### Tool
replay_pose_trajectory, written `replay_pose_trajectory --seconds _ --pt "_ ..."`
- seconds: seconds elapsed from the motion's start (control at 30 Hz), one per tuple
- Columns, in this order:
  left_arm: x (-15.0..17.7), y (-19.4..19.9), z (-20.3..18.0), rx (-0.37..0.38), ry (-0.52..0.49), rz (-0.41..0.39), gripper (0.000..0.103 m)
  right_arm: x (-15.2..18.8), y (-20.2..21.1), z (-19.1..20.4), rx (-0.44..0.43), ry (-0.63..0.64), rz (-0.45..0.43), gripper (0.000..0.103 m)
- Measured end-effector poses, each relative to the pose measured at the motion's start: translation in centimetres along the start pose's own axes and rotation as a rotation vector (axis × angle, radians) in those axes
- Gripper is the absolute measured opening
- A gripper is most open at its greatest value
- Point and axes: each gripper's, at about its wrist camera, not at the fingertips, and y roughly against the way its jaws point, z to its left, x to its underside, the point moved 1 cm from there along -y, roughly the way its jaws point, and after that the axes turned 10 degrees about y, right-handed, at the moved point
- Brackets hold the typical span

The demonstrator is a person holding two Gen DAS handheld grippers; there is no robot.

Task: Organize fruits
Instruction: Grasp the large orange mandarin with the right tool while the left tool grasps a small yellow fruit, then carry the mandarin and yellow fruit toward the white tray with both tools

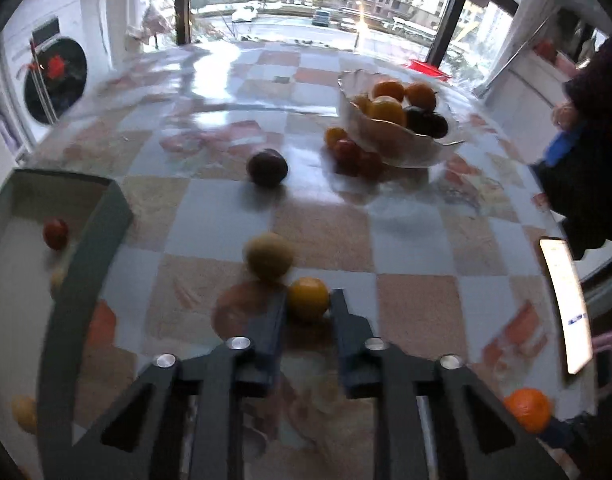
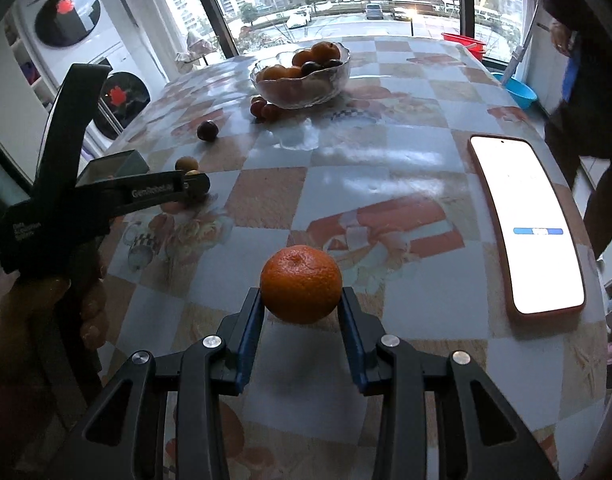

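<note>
My left gripper (image 1: 308, 298) is shut on a small yellow-orange fruit (image 1: 308, 299) just above the table; a yellowish fruit (image 1: 268, 255) lies right behind it. My right gripper (image 2: 302, 294) is shut on a mandarin (image 2: 301, 283), which also shows in the left wrist view (image 1: 527, 409). A glass bowl (image 1: 389, 140) holds oranges and dark plums; small red fruits (image 1: 351, 154) lie by its base. A dark plum (image 1: 266, 167) lies mid-table. A green box (image 1: 86, 248) at the left holds a red fruit (image 1: 55, 233) and yellow ones.
A lit phone (image 2: 525, 220) lies on the right of the checkered table (image 2: 385, 184). A person in dark clothes (image 1: 585, 140) stands at the far right. The left gripper's body (image 2: 86, 196) shows at the left of the right wrist view.
</note>
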Motion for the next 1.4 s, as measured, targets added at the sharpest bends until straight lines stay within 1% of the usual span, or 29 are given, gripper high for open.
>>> replay_pose_trajectory --seconds 0.03,0.13,0.27,0.37,0.47,0.5,0.57,0.63,0.73,0.77,0.87,0.97,1.03,1.17,1.27,1.33,1.37,1.4 --pt "0.2 0.2 0.1 0.000 -0.002 -0.001 0.022 0.1 0.2 0.0 -0.001 -0.001 0.000 0.041" --pt "1.1 1.4 0.9 0.038 -0.014 0.007 0.022 0.4 0.8 0.1 0.001 -0.006 0.000 0.041" --pt "2.5 4.9 2.5 0.081 -0.052 -0.013 0.022 0.7 1.5 1.0 0.003 -0.001 0.003 0.041" --pt "3.2 8.1 4.0 0.115 -0.077 -0.038 0.022 0.2 1.8 2.4 -0.011 0.008 0.006 0.041" --pt "3.1 11.0 6.1 0.125 -0.105 -0.064 0.022 -0.9 2.2 5.3 -0.040 0.037 0.000 0.041" --pt "3.0 11.8 7.0 0.125 -0.110 -0.071 0.022 -1.2 2.3 6.1 -0.044 0.048 -0.003 0.041" --pt "2.3 13.7 9.3 0.119 -0.112 -0.094 0.022 -2.5 2.5 9.0 -0.062 0.097 -0.014 0.041" --pt "1.7 15.1 11.4 0.100 -0.118 -0.120 0.022 -3.4 2.7 11.5 -0.081 0.139 -0.024 0.041" --pt "1.3 16.8 15.1 0.028 -0.129 -0.172 0.022 -4.6 2.2 15.4 -0.101 0.208 -0.032 0.041" --pt "1.4 17.2 16.6 0.006 -0.119 -0.181 0.022 -5.1 1.8 17.1 -0.122 0.231 -0.026 0.041" --pt "1.6 17.5 20.3 -0.029 -0.076 -0.179 0.022 -5.7 0.7 20.2 -0.172 0.258 -0.008 0.041" --pt "1.9 17.2 22.7 -0.062 -0.051 -0.175 0.022 -6.9 -0.9 23.7 -0.225 0.282 0.021 0.041" --pt "2.1 16.7 24.4 -0.078 -0.027 -0.164 0.022 -7.3 -1.5 25.4 -0.239 0.299 0.034 0.041" --pt "2.4 14.9 25.4 -0.090 0.019 -0.134 0.022 -8.0 -3.7 28.2 -0.260 0.301 0.074 0.041" --pt "2.7 13.4 25.3 -0.090 0.017 -0.106 0.022 -7.7 -5.6 29.3 -0.252 0.291 0.111 0.042" --pt "3.1 12.6 25.3 -0.103 0.012 -0.097 0.022 -7.4 -6.3 29.6 -0.238 0.285 0.131 0.042" --pt "3.2 12.4 25.3 -0.111 0.010 -0.101 0.023 -7.2 -6.5 29.6 -0.233 0.283 0.140 0.044" --pt "3.4 12.2 25.3 -0.116 0.006 -0.100 0.023 -7.2 -6.3 29.5 -0.238 0.284 0.142 0.054"
